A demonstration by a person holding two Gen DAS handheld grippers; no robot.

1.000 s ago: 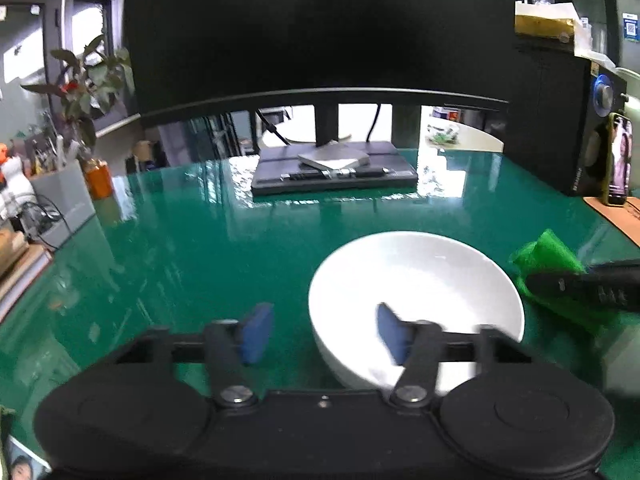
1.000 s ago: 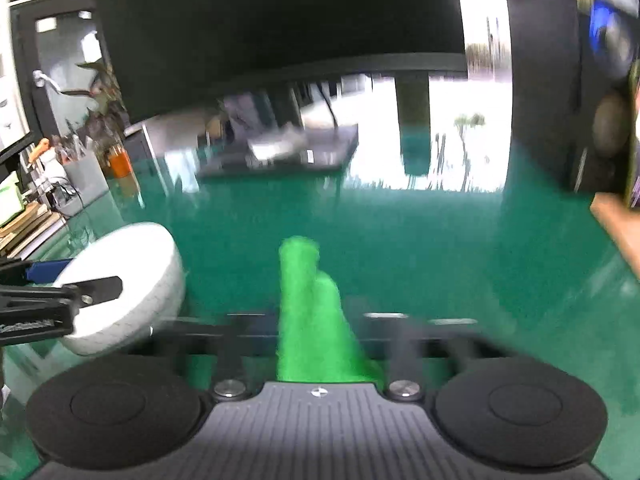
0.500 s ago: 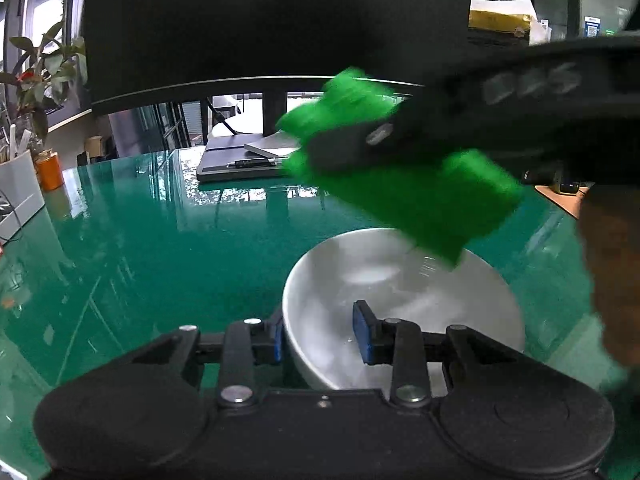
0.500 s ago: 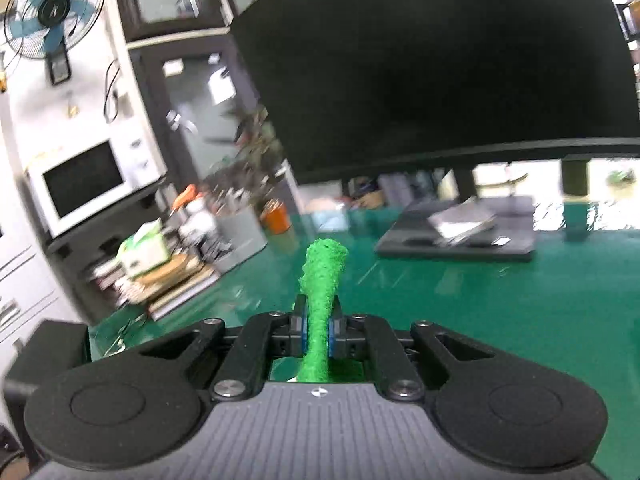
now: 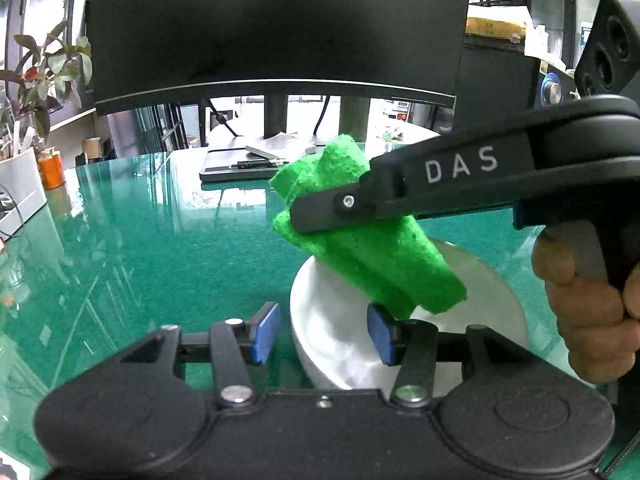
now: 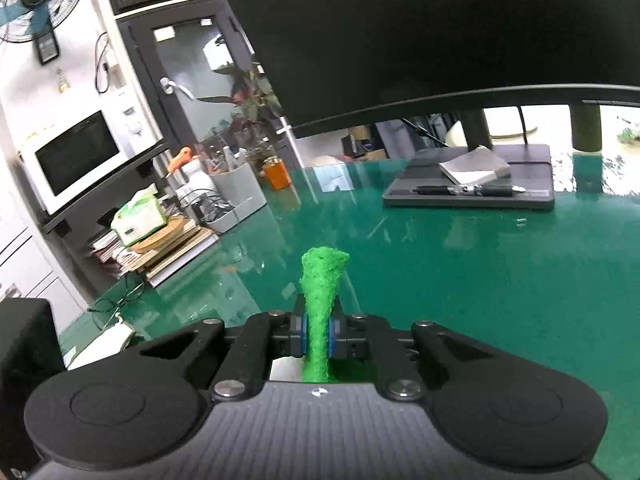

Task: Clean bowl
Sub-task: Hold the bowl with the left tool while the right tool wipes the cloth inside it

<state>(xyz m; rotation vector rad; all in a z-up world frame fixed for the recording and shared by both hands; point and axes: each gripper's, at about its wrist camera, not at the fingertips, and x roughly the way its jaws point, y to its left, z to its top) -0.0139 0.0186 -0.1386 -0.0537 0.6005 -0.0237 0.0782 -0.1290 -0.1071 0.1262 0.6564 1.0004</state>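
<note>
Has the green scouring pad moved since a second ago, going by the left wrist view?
Yes. The green scouring pad, clamped in the right gripper, has come from the table right of the white bowl to hang above it, across the monitor stand.

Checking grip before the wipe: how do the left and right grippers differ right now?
The right gripper is shut on the green scouring pad; the left gripper has just been opening, its blue pads clear of the white bowl rim between them. The right one hangs above the bowl; the left sits low at its rim. Both have black bodies and blue pads.
</note>
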